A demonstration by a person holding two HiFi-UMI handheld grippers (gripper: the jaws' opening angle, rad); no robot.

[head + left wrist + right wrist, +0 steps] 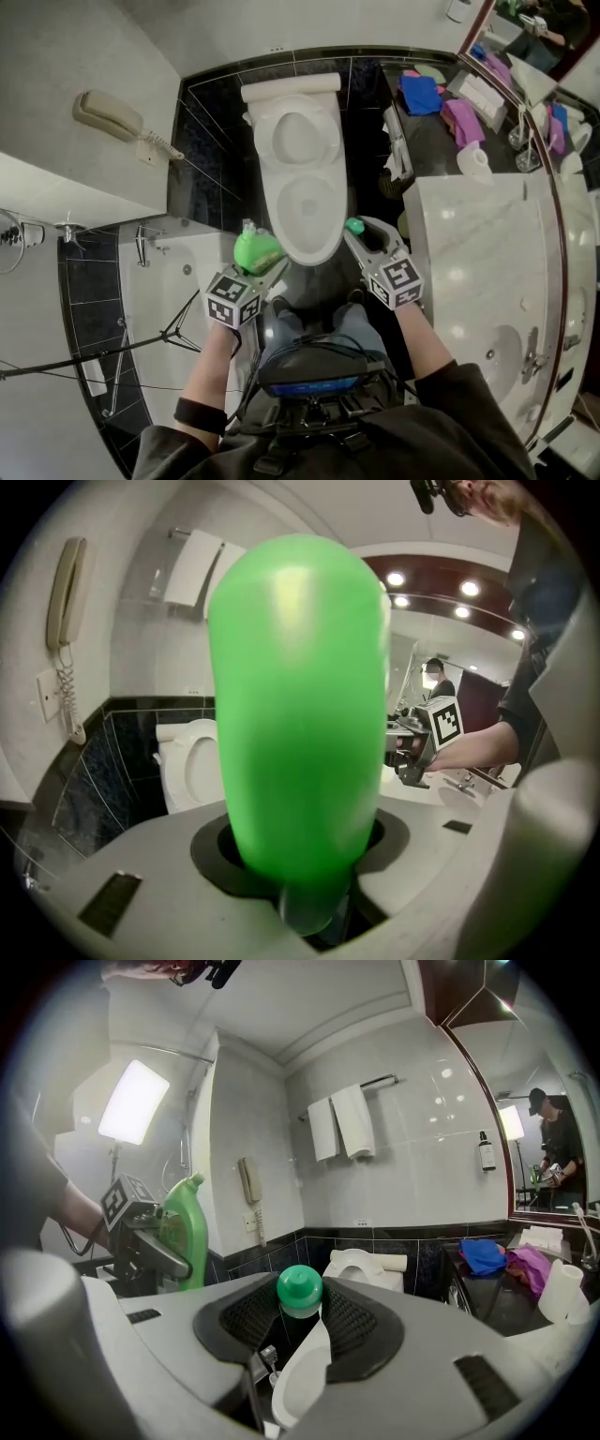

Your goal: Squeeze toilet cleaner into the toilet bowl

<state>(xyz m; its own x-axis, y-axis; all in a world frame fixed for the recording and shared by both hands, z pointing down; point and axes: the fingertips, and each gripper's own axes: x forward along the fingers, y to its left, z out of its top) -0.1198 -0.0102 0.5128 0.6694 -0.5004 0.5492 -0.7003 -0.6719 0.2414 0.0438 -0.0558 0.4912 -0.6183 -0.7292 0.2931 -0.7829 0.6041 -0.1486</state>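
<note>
**Bathroom, cleaner at the ready.** A person stands over the toilet bowl (309, 211) with a two-jaw gripper in each hand. The left gripper (262, 267) has its jaws pinching the green toilet cleaner bottle (251, 248) across the middle of its body. The bottle is upright, its bent neck pointing up and uncapped, just beside the near left rim of the bowl. The right gripper (360, 232) has its jaws closed on the small green cap (354, 226), just beside the near right rim and apart from the bottle (the cap sits only at the very tips of the jaws). A marble worktop (487, 234) runs along the right, and a wall telephone (108, 114) hangs on the left.

The bottle looks like smooth, glossy plastic. Its walls should give under pressure, which is what the squeeze needs. That smoothness could also let it slide once it is tipped nozzle-down over the bowl. The broad middle, where the jaws sit, seems the right place to hold it, since the neck is likely stiffer and would yield little. The body is opaque, so I cannot tell how full or heavy it is. The cap looks light and hard, easy to keep hold of.
</note>
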